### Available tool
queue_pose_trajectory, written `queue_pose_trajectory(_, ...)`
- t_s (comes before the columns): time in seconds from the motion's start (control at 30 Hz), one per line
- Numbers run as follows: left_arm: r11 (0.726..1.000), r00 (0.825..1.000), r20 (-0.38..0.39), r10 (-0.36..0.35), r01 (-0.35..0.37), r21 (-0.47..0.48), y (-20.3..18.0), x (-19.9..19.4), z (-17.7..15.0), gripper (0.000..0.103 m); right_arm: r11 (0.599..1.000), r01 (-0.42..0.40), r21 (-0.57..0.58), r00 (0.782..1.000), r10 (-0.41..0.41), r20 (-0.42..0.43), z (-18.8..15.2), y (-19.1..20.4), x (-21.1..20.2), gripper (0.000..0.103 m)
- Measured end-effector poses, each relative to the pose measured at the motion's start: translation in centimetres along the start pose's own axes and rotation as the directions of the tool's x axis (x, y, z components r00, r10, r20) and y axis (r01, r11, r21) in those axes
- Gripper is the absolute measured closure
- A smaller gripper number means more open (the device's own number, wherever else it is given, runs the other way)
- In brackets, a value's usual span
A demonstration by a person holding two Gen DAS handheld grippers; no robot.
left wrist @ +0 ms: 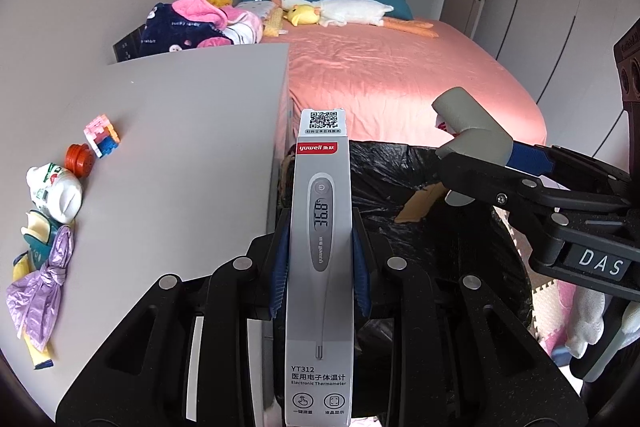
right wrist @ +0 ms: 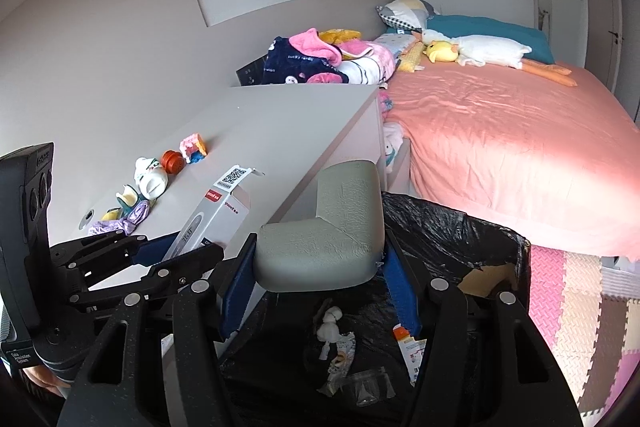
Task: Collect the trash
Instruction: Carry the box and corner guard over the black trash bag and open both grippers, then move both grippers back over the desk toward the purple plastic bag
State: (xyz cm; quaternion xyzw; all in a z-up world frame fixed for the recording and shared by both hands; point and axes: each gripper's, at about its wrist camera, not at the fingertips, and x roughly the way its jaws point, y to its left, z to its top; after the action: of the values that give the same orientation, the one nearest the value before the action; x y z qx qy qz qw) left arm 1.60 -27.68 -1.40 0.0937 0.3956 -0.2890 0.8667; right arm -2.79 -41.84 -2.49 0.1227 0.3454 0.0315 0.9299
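Observation:
My left gripper (left wrist: 320,239) is shut on a grey thermometer box (left wrist: 320,267) and holds it upright over the near rim of a bin lined with a black bag (left wrist: 404,163). My right gripper (right wrist: 320,263) is shut on a grey L-shaped foam corner guard (right wrist: 324,239), held above the same bin (right wrist: 472,235). In the left wrist view the right gripper (left wrist: 476,151) and guard (left wrist: 464,119) hang over the bin's right side. In the right wrist view the box (right wrist: 216,215) and left gripper (right wrist: 176,247) are to the left. Wrappers (right wrist: 340,343) lie inside the bin.
A grey table (left wrist: 180,147) on the left holds a white bottle (left wrist: 56,191), an orange cap (left wrist: 80,157), toy blocks (left wrist: 102,135), purple plastic (left wrist: 40,291) and other scraps. A pink bed (left wrist: 400,79) with plush toys stands behind the bin. Foam floor mats (right wrist: 580,327) lie to the right.

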Motion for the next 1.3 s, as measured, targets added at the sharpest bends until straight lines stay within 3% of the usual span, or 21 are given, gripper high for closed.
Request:
queue_pose_trajectory(0.37,0.997,0.996,-0.06,-0.071,0.073,0.034,-2.2,1.9,-0.4,0.075,0.996,0.036,0.08,0.999,-0.038,0.018,-0.1,-3.2,-1.1,0.042)
queue_pose_trajectory(0.4,0.995,0.993,-0.083,-0.085,0.088,0.043,-2.5,2.3,-0.5,0.062,0.995,0.038,0.096,0.999,-0.04,0.019,-0.1,-3.6,-1.2,0.041)
queue_pose_trajectory(0.43,0.995,0.991,-0.112,-0.078,0.084,0.048,-2.7,2.6,-0.6,0.043,0.991,0.054,0.123,0.998,-0.057,0.017,0.0,-4.1,-1.3,0.031)
queue_pose_trajectory(0.47,0.997,0.991,-0.124,-0.049,0.056,0.052,-2.9,2.7,-0.7,0.006,0.986,0.08,0.149,0.996,-0.084,0.021,0.0,-4.4,-1.5,0.022)
queue_pose_trajectory(0.5,0.997,0.994,-0.11,-0.03,0.037,0.062,-3.0,2.7,-0.8,0.006,0.98,0.104,0.173,0.993,-0.112,0.04,0.0,-4.8,-1.8,0.014)
queue_pose_trajectory(0.6,0.995,0.995,-0.102,-0.02,0.03,0.092,-3.2,2.6,-0.9,0.006,0.975,0.119,0.19,0.99,-0.132,0.058,0.1,-5.5,-2.2,0.014)
queue_pose_trajectory(0.77,0.998,0.996,-0.084,-0.018,0.023,0.062,-2.0,2.2,-0.6,0.006,0.976,0.117,0.185,0.99,-0.129,0.058,0.1,-5.6,-1.9,0.014)
queue_pose_trajectory(1.3,0.999,0.995,-0.088,0.039,-0.037,0.014,1.0,1.4,-1.5,0.006,0.991,0.071,0.116,0.997,-0.073,0.013,-0.2,-2.2,0.4,0.014)
